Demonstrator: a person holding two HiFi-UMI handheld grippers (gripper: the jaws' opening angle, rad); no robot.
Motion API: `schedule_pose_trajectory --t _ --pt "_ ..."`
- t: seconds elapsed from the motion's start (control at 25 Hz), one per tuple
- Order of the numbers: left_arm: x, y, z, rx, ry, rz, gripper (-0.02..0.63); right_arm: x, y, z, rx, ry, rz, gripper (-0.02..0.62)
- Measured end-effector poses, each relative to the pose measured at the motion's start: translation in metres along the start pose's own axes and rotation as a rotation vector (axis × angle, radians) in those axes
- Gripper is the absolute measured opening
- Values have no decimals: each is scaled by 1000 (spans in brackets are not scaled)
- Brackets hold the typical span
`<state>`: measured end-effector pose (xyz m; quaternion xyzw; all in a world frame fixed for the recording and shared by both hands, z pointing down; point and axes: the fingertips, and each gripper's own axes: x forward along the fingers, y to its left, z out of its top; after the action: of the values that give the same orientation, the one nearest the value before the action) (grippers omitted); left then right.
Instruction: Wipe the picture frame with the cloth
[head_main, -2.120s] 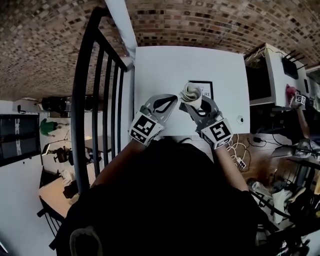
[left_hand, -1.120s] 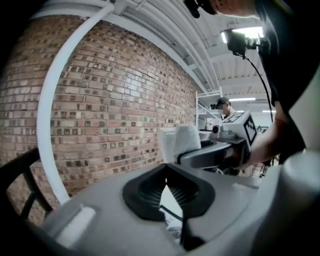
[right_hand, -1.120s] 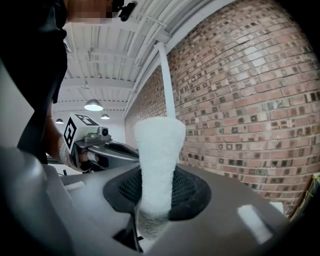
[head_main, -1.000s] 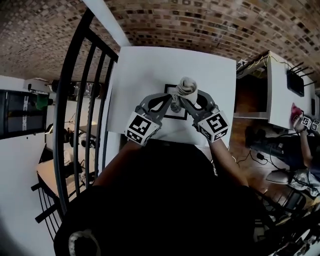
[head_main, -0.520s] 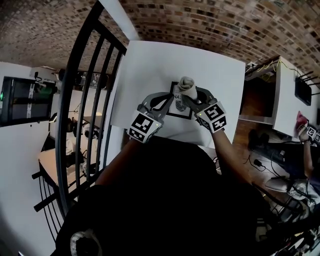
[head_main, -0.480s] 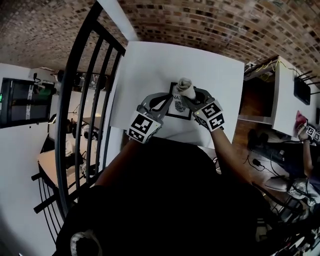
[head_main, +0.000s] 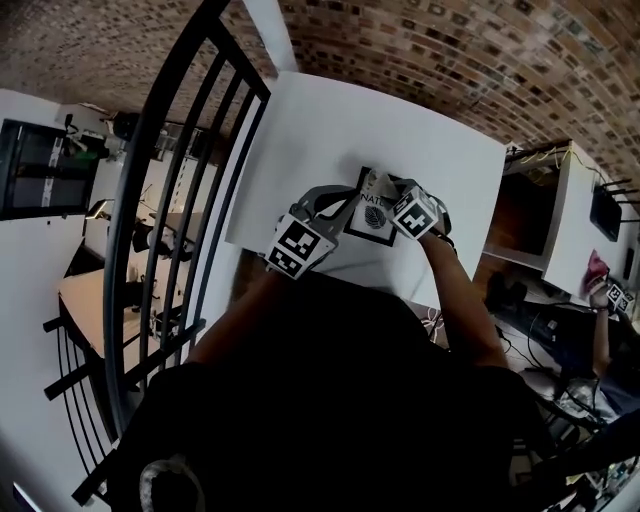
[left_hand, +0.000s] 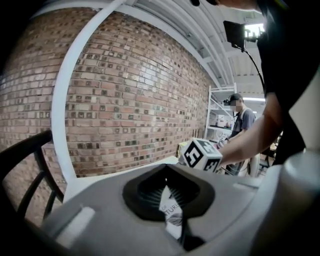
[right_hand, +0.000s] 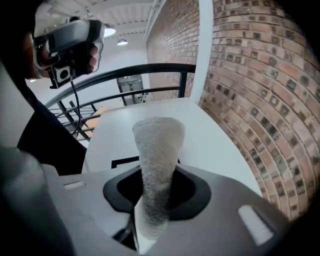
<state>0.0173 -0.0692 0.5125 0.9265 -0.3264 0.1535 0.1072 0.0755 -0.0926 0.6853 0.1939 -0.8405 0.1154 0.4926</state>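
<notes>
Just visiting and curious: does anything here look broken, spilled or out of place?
Nothing stands out. The picture frame looks intact, its edge held by the left gripper over the white table; the right gripper holds the rolled cloth.

We note the black picture frame (head_main: 371, 216) lying flat, print upward. The rolled grey cloth (head_main: 378, 183) sits over its far edge.

The picture frame (left_hand: 172, 214) is showing its print between the jaws: "ATURE" is reading clearly, with a small "OF" sitting just above it.
</notes>
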Motion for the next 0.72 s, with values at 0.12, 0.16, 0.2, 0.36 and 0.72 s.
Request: schedule_pose_trajectory --t 0.12,0.16,0.2,0.36,0.72 --pt "-6 7 -4 -16 1 12 2 18 1 5 -65 69 22 110" --pt "-8 9 -5 -21 2 15 2 25 1 7 -98 95 28 110" --pt "-10 11 -7 -27 3 17 2 32 1 9 -135 124 32 110" --pt "-15 16 -12 -42 11 21 2 59 -3 17 -254 206 35 110" --pt "-22 17 -16 -54 14 25 2 90 3 5 -341 313 60 112"
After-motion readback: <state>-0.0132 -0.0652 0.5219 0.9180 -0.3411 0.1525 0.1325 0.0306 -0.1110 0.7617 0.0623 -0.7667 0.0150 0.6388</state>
